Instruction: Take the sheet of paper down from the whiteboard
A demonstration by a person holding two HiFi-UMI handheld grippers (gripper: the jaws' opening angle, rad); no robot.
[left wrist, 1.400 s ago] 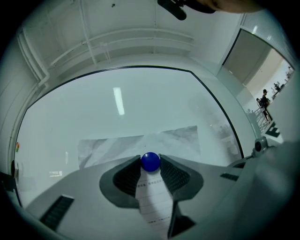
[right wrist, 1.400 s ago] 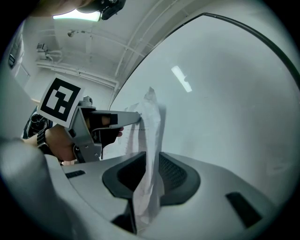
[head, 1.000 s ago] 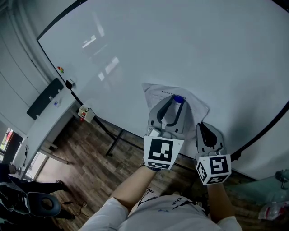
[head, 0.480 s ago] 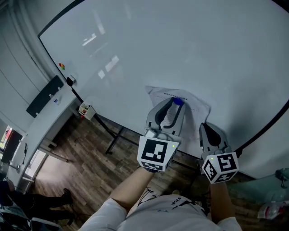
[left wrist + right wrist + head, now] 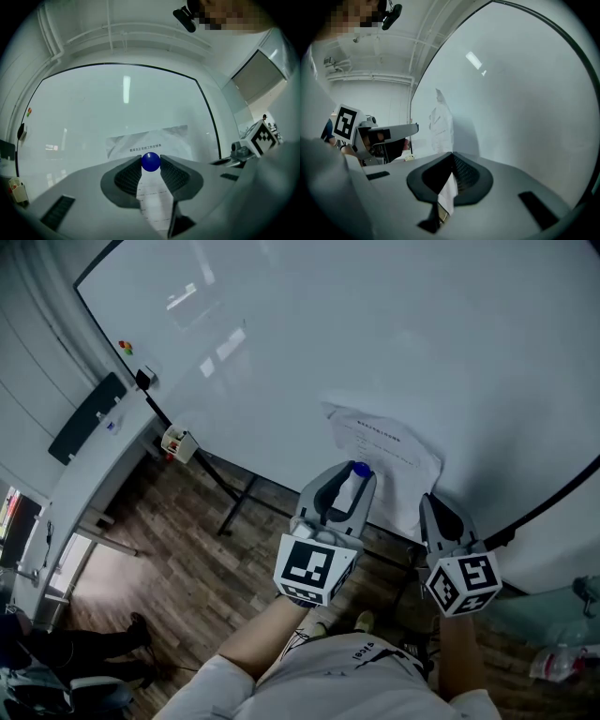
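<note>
Pinching a blue magnet (image 5: 150,161) between its jaws, the left hand-held gripper (image 5: 354,471) hangs in front of the whiteboard (image 5: 375,324). The right hand-held gripper (image 5: 437,506) is clamped on the lower edge of the sheet of paper (image 5: 384,442), which lies against the whiteboard.

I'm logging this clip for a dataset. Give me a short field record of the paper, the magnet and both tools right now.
left tool: shut on the blue magnet
right tool: shut on a lower corner of the sheet of paper
sheet of paper: creased, printed side out, against the whiteboard
magnet touching the sheet: cannot tell
</note>
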